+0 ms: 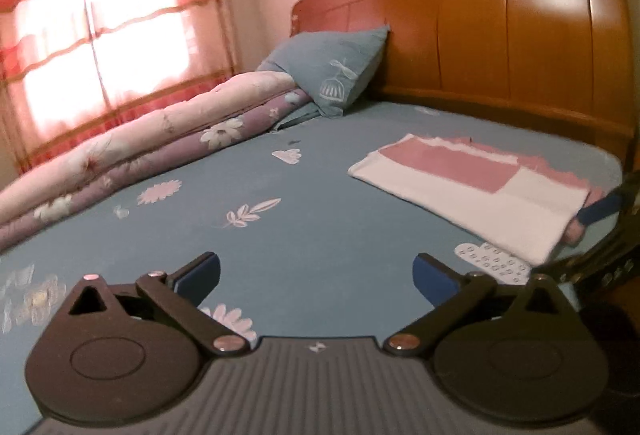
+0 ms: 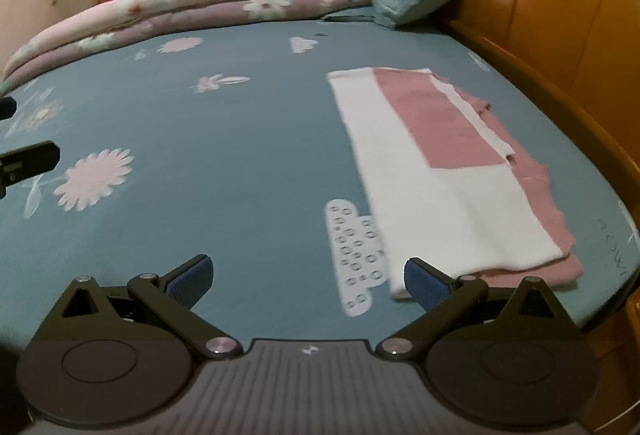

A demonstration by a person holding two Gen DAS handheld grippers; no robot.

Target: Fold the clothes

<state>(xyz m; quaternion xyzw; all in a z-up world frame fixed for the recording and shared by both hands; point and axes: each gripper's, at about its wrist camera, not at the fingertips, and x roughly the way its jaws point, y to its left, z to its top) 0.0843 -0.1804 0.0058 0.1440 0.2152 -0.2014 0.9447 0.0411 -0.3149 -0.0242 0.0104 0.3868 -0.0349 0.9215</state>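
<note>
Bed: a blue-green sheet (image 2: 240, 163) printed with pale flowers and leaves covers the mattress under both claws; nothing but bare sheet lies directly ahead of the left claw
Room: a glossy wooden headboard (image 1: 500, 35) stands far ahead and right of the left claw; a window with red-striped sheer curtains (image 1: 100, 35) glows far ahead to its left
Bedding: a rolled floral quilt (image 1: 140, 155), pale pink over mauve, runs along the far side of the bed; a blue-green pillow (image 1: 332, 71) leans against the headboard at the quilt's end
Left claw: left claw (image 1: 318, 275) tilted down toward the sheet, jaws spread wide with nothing between them; its blue pads (image 1: 204, 275) are clear of any cloth
Right claw: right claw (image 2: 308, 279) pitched steeply down over the bed, jaws wide and empty; its right pad sits just at the near corner of the garment; whether it touches cannot be told
Garment: a folded pink and white garment (image 2: 452, 171) lies flat on the sheet, ahead and to the right of the right claw, well to the right of the left claw; a pink layer shows under the white along its far and right edges
</note>
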